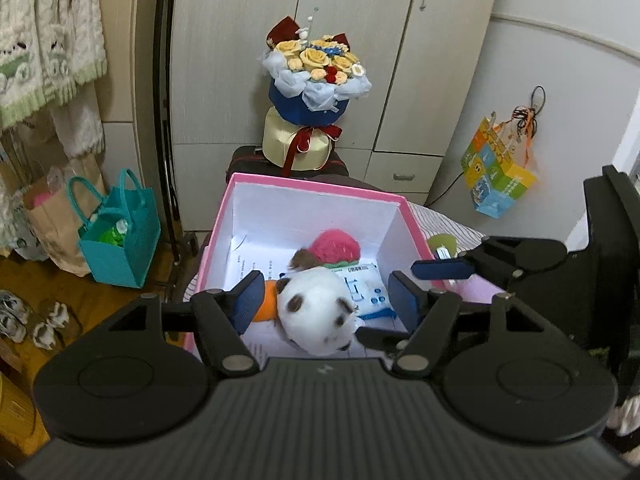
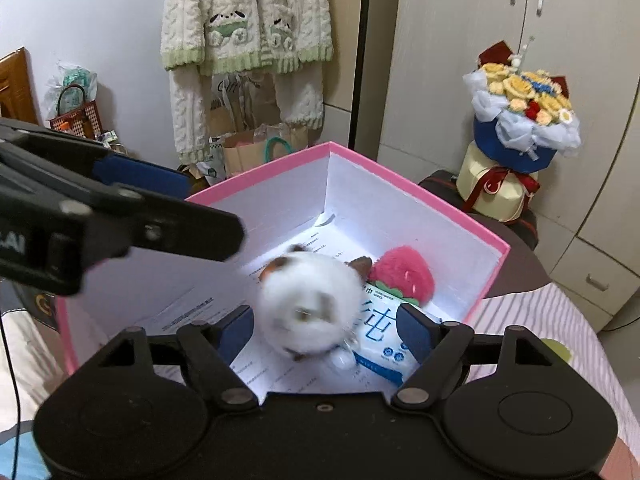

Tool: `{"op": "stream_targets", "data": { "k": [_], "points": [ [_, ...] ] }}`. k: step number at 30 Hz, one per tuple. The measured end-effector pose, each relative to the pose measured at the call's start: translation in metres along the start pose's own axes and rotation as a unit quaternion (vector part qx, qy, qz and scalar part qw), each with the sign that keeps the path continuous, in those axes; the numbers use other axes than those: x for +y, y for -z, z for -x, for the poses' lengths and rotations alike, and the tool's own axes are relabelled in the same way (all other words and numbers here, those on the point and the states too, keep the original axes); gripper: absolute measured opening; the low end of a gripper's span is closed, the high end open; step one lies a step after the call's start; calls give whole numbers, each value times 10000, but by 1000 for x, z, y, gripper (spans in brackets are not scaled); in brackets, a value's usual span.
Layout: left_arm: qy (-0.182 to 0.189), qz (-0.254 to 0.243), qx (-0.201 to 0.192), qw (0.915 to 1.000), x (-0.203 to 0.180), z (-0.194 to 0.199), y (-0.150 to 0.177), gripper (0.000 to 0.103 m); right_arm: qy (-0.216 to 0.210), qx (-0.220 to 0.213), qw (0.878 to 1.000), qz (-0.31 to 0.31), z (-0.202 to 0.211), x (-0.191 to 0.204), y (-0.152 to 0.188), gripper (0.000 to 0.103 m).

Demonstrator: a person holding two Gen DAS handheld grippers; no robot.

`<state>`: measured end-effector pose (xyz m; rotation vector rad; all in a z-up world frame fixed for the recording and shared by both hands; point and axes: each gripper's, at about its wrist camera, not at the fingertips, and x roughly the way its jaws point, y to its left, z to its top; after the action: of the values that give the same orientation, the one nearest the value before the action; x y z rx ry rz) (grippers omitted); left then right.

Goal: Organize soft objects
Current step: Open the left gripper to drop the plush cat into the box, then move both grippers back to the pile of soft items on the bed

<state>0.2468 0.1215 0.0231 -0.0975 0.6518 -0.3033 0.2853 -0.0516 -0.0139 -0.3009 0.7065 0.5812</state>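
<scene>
A pink box with white inner walls stands open on the bed; it also shows in the right wrist view. Inside lie a white plush cat with brown and orange patches, blurred in the right wrist view, a pink plush strawberry and a wet-wipes pack. My left gripper is open above the box with the cat between its jaws, not touching. My right gripper is open over the cat; it also shows at the box's right side in the left wrist view.
A flower bouquet stands on a dark suitcase behind the box. A teal bag and paper bags sit on the floor at left. A striped bed sheet lies under the box. A knitted sweater hangs on the wall.
</scene>
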Motion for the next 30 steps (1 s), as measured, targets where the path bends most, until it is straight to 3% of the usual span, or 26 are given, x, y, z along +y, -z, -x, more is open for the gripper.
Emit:
{"op": "stream_targets", "data": {
  "k": [6, 12, 20, 26, 30],
  "points": [
    [16, -247, 113, 9996, -13, 29, 7, 68, 101, -130, 9998, 82, 31, 9, 8, 82],
    [33, -522, -52, 9986, -30, 61, 17, 70, 248, -242, 9993, 163, 60, 17, 15, 82],
    [358, -910, -71, 9952, -51, 97, 28, 74, 276, -377, 9987, 200, 99, 25, 28, 82],
    [397, -1149, -304, 9921, -65, 122, 37, 76, 183, -550, 9983, 62, 141, 20, 51, 82],
    [539, -1197, -333, 9908, -74, 131, 49, 76, 228, -793, 9965, -102, 175, 12, 87, 83]
  ]
}}
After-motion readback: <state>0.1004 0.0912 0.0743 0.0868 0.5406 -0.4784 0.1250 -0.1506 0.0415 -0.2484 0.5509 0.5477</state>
